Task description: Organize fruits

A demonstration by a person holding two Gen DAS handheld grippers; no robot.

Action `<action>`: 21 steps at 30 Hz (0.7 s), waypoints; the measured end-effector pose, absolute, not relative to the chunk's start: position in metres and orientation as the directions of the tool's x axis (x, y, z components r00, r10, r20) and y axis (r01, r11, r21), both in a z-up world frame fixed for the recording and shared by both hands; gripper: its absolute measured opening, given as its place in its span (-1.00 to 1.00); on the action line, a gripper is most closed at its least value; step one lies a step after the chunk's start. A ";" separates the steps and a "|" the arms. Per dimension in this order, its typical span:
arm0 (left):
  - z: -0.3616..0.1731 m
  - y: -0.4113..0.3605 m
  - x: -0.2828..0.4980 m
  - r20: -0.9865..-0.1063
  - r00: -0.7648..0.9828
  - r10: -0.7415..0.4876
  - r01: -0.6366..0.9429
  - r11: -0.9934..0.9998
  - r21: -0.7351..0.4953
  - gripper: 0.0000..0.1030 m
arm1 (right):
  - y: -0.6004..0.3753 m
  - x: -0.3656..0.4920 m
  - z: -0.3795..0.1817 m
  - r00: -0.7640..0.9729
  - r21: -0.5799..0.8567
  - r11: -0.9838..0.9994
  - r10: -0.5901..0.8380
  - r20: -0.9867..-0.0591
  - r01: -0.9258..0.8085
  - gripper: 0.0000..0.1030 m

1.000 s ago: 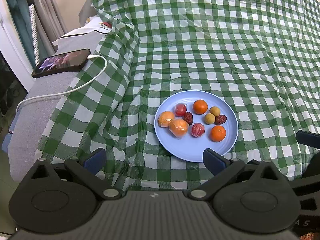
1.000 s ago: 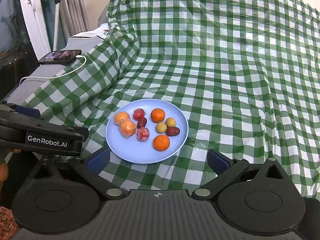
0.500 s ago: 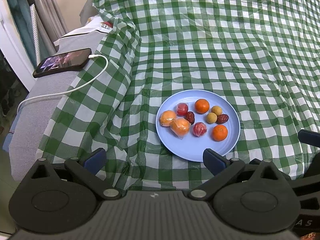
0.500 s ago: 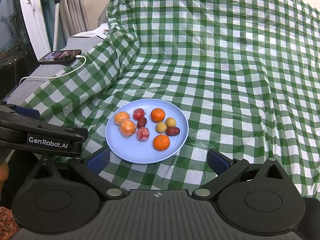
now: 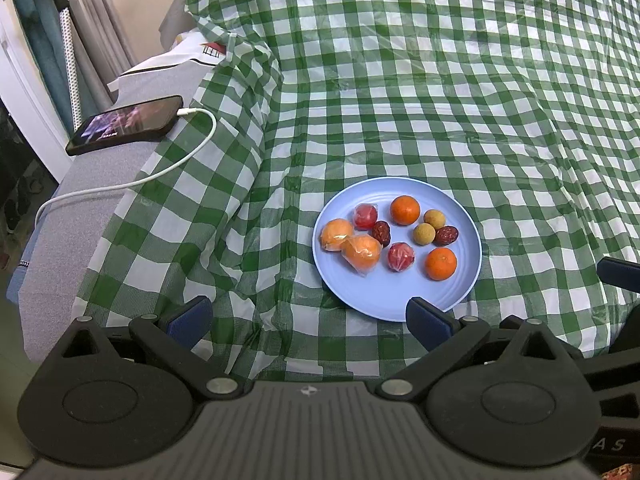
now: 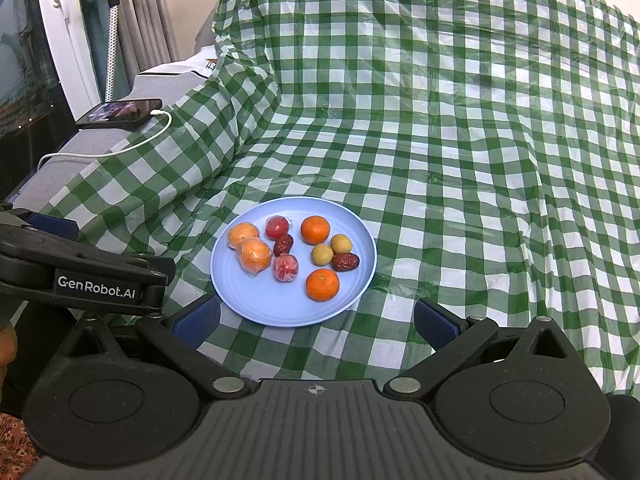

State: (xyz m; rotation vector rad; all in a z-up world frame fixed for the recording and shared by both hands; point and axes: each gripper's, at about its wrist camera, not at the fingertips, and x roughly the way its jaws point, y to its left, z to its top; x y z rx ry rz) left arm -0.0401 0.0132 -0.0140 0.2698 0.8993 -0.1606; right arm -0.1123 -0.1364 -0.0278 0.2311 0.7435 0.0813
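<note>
Covering the surface, a green-checked cloth point(image 6: 440, 140) bears perhaps a phone point(image 5: 124, 125).

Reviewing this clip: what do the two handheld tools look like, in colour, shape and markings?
Both tools are matte black plastic: a ribbed central body, two round hubs, angled link arms with silver pivots, dark blue finger pads. The left tool, seen from the right wrist view, bears white "GenRobot.AI" lettering. The right tool looks identical.
</note>
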 end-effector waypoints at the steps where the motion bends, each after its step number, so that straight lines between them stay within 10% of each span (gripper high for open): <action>1: -0.014 0.013 -0.040 -0.789 0.613 -0.025 0.250 0.954 0.165 0.99 | -0.137 -0.112 -0.028 0.734 0.237 0.971 0.155 -0.661 0.008 0.99; 21: -0.016 0.016 -0.037 -0.789 0.615 -0.015 0.250 0.952 0.177 0.99 | -0.138 -0.112 -0.031 0.734 0.236 0.972 0.150 -0.662 0.013 0.99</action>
